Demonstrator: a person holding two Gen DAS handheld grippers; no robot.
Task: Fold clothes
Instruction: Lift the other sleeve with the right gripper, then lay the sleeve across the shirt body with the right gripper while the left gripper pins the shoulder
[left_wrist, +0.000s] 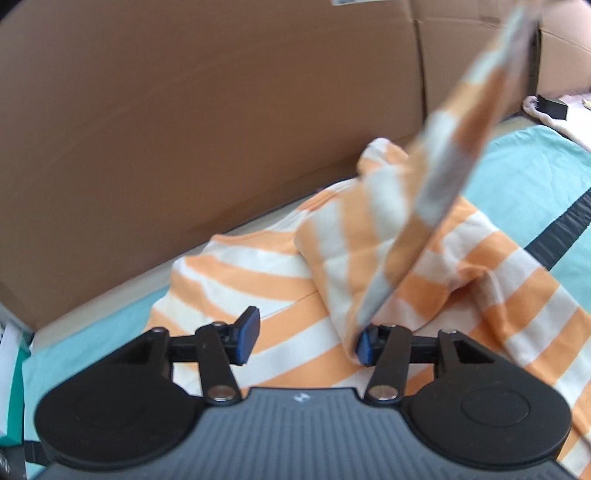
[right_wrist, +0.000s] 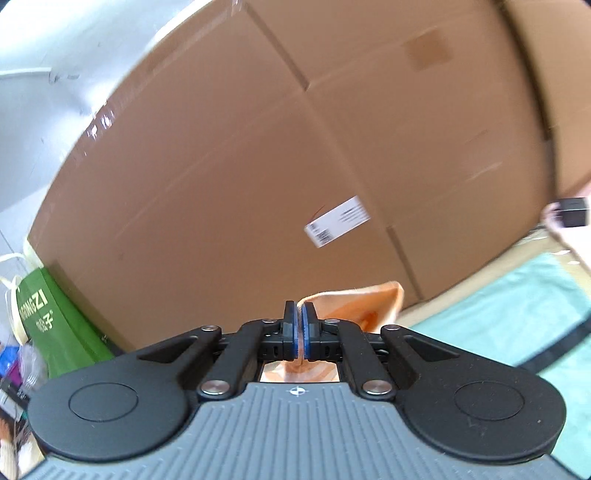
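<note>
A garment lies crumpled on a cloth-covered tabletop, its far edge close to a large cardboard box that stands behind it. One part of the garment rises from the heap up toward the right. The left gripper sits just before the heap, one of its fingers touching the fabric. In the right wrist view, the right gripper has fabric between its fingers, with the same box behind. A shopping bag stands left of the box, and a small box-shaped object lies at the far right.
</note>
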